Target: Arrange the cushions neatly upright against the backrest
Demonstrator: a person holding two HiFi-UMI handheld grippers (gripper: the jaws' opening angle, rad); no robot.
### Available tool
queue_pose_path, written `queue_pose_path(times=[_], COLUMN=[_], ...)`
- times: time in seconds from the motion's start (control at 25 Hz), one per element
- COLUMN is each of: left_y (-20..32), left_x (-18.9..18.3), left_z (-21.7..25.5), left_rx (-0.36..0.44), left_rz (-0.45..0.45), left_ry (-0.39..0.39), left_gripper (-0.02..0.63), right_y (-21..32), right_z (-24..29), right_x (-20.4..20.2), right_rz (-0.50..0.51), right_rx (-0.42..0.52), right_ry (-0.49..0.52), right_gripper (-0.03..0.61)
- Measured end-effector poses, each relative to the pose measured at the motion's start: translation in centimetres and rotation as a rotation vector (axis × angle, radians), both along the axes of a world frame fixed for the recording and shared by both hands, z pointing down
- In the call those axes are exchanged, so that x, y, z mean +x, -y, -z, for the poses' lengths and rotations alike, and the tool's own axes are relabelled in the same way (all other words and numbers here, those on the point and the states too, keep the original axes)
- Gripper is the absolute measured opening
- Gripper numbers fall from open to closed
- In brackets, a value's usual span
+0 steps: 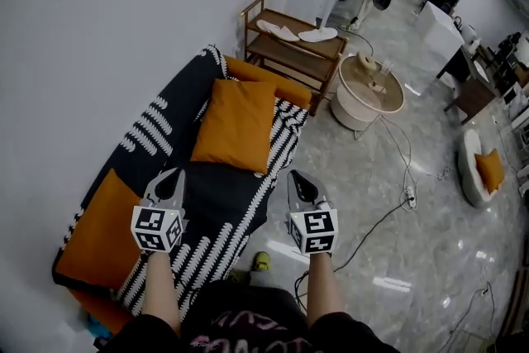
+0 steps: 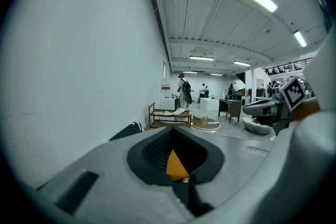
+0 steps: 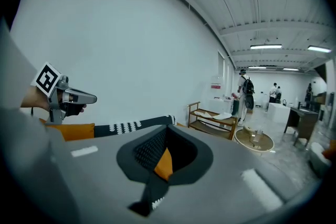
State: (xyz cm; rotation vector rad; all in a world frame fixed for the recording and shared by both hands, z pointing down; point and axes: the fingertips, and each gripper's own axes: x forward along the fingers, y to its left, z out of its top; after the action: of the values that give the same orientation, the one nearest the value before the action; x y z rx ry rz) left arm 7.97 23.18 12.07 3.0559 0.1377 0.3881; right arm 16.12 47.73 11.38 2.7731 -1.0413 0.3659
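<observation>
The sofa (image 1: 240,202) is wearing black with bands of white dashes, and its 2 cushions, the middle cushion (image 1: 235,124) and the near cushion (image 1: 99,231), are showing plain orange. The left gripper (image 1: 174,174) and right gripper (image 1: 297,178) are looking grey, sporting black-and-white square markers. The floor (image 1: 397,236) is gleaming pale grey marble.

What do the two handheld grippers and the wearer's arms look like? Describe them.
The left gripper and right gripper match: grey shells tapering to a point, black textured pads. Each carries a white cube with black square markers. No cables show. The forearms are unsleeved; the person wears a dark top with pinkish print.
</observation>
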Motion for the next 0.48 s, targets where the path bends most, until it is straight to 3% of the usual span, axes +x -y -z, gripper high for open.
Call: queue_pose_path(times=[0.48], left_y=[-6.8], left_x=[7.7], left_z=[-1.2], left_rx=[-0.019], left_rz=[-0.145], left_ry=[0.015], left_gripper=[-0.003], right_y=[-8.2], right_z=[-0.2], right_x=[4.3], right_rz=[-0.169], right_rx=[0.002], right_ry=[-0.008], right_gripper=[0.009])
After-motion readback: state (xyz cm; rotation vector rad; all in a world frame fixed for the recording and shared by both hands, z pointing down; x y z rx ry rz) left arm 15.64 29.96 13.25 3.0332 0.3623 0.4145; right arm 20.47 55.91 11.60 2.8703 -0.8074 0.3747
